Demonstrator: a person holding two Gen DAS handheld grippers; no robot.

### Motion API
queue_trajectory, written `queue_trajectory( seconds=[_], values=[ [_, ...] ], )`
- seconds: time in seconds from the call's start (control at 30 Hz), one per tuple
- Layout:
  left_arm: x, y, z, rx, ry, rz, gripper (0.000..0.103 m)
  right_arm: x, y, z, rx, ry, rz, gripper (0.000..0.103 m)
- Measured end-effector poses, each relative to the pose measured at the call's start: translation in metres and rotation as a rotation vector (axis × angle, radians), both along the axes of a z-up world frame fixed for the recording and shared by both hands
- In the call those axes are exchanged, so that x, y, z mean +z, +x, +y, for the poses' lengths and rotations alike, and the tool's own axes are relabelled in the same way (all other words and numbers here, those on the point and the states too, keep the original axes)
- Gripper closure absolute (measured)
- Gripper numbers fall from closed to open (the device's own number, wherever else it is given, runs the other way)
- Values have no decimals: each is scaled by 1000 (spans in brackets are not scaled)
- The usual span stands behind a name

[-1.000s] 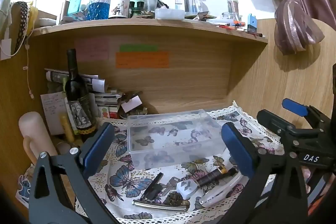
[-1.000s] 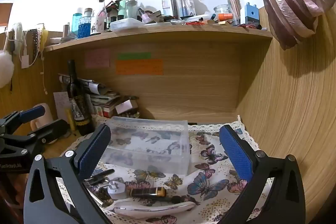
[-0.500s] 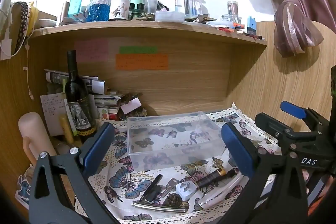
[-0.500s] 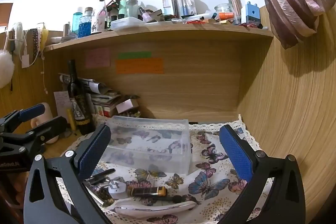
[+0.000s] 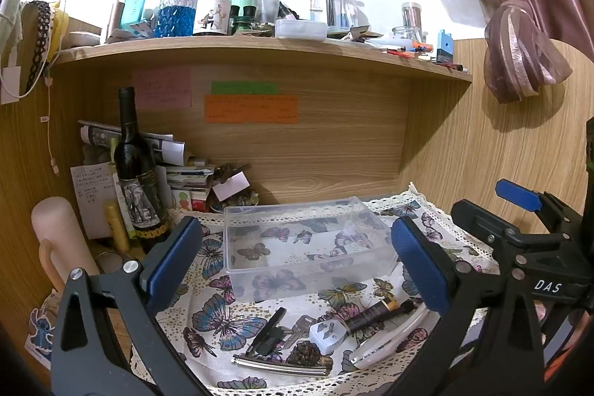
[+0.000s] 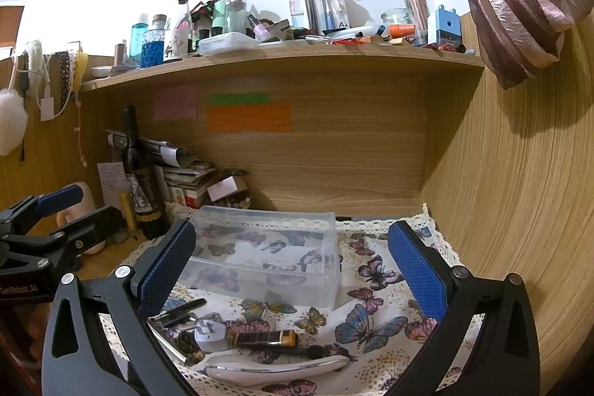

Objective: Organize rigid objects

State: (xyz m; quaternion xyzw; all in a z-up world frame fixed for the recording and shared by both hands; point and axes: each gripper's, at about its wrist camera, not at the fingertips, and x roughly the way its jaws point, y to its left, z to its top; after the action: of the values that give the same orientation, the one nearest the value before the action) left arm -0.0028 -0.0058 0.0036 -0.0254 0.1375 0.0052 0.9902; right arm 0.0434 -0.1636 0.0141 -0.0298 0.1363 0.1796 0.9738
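Note:
A clear plastic box (image 5: 300, 244) (image 6: 265, 255) stands empty on a butterfly-print cloth (image 5: 222, 318) (image 6: 371, 321). In front of it lie a white plug adapter (image 5: 328, 334) (image 6: 211, 334), a dark tube with a gold cap (image 5: 371, 312) (image 6: 267, 338), a silver bar (image 5: 282, 364), a key (image 5: 300, 325), a black clip (image 5: 269, 331) (image 6: 180, 308) and a white curved object (image 5: 389, 340) (image 6: 278, 364). My left gripper (image 5: 297, 266) is open and empty above these. My right gripper (image 6: 291, 270) is open and empty, also hovering over them.
A dark wine bottle (image 5: 137, 173) (image 6: 143, 180), stacked papers (image 5: 185, 173) and a pink cylinder (image 5: 61, 240) crowd the left corner. A wooden shelf (image 5: 260, 45) full of bottles overhangs. A wooden wall (image 6: 519, 210) bounds the right. Each gripper shows in the other's view.
Both grippers have barely moved; the left view has drifted slightly, with the box sitting a little lower in frame. Both stay open.

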Motion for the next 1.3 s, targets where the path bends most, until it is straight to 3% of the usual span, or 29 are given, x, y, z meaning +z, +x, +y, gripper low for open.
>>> queue_trajectory(
  seconds=[1.3],
  values=[
    [3, -1, 0, -2, -4, -3, 0, 4, -7, 5, 4, 4, -5, 0]
  ],
)
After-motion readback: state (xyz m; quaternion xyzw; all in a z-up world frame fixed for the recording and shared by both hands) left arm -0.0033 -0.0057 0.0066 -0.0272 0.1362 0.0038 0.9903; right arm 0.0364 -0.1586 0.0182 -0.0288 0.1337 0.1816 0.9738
